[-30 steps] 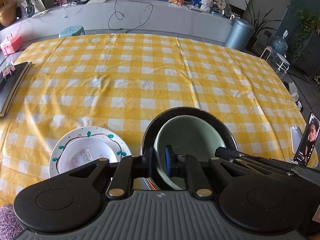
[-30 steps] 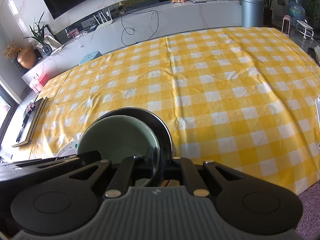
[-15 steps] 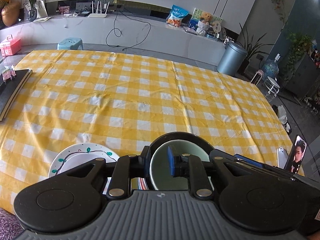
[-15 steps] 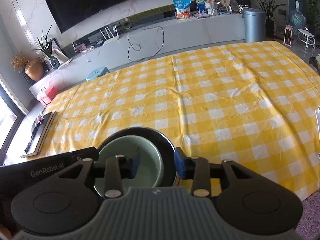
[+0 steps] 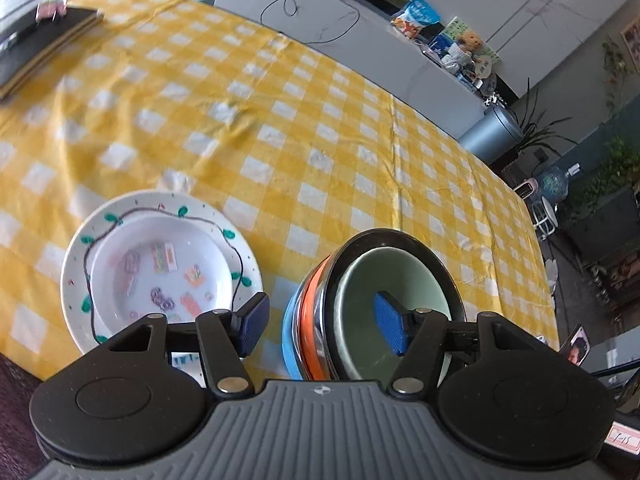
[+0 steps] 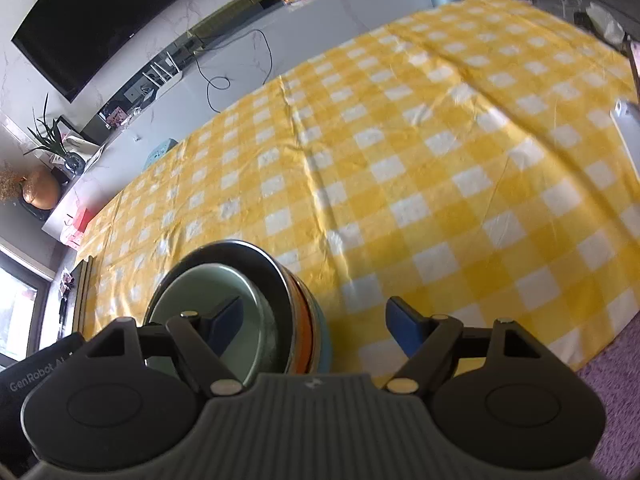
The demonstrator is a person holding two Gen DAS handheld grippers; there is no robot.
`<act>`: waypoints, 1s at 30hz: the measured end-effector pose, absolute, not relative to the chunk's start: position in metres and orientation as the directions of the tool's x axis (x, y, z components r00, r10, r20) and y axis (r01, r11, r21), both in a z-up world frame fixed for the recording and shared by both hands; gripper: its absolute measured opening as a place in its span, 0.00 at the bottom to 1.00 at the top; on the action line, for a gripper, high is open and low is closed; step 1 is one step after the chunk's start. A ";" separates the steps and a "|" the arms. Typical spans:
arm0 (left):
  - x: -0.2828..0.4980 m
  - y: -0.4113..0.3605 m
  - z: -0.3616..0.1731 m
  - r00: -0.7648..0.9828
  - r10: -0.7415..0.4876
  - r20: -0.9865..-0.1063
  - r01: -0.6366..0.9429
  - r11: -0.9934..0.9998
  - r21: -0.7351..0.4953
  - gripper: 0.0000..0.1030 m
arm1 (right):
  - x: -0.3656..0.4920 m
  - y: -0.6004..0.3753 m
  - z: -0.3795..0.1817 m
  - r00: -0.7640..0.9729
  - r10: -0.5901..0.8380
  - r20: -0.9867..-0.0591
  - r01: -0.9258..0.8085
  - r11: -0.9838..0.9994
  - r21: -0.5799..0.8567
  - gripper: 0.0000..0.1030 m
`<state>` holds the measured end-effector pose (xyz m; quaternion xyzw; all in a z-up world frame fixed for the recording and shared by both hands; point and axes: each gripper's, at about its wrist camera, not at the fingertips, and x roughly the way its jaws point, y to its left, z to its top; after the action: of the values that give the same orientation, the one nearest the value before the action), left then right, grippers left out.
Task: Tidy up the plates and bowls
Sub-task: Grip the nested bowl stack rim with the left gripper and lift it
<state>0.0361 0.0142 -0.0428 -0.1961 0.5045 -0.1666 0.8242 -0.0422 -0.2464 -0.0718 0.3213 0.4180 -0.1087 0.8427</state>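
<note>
A stack of nested bowls (image 5: pixel 320 320) stands near the table's front edge: blue and orange bowls below, a black bowl, and a pale green bowl (image 5: pixel 360 280) on top. It also shows in the right wrist view (image 6: pixel 240 300). My left gripper (image 5: pixel 320 324) is open, its jaws either side of the stack's left rim. My right gripper (image 6: pixel 316 324) is open, its jaws either side of the stack's right rim. A white plate with a green leaf pattern (image 5: pixel 80 256) holds a smaller white dish (image 5: pixel 160 268) left of the stack.
The table has a yellow and white checked cloth (image 5: pixel 320 120). A dark flat board (image 5: pixel 40 48) lies at the far left edge. A phone (image 6: pixel 628 128) lies at the right edge. A photo card (image 5: pixel 576 346) stands near the front right.
Both grippers have opened and let go of the bowl rims. Both cameras have tilted and drawn back a little, so the stack's blue and orange sides now show.
</note>
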 end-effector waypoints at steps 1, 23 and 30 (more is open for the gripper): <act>0.037 0.016 -0.047 0.429 -0.482 -0.764 0.058 0.859 -0.509 0.69 | -0.041 -0.247 -0.075 0.621 0.099 -0.778 0.455 0.762 0.460 0.75; 0.045 0.006 -0.070 0.373 -0.498 -0.783 0.038 0.851 -0.524 0.51 | -0.030 -0.243 -0.099 0.587 0.191 -0.787 0.442 0.739 0.509 0.57; 0.045 0.002 -0.073 0.366 -0.484 -0.795 0.043 0.862 -0.505 0.46 | -0.028 -0.242 -0.100 0.593 0.207 -0.778 0.426 0.739 0.522 0.46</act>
<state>0.0449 0.0020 -0.0728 -0.2048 0.5384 -0.1646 0.8007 -0.0280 -0.2417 -0.0998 0.3551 0.4459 -0.0669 0.8189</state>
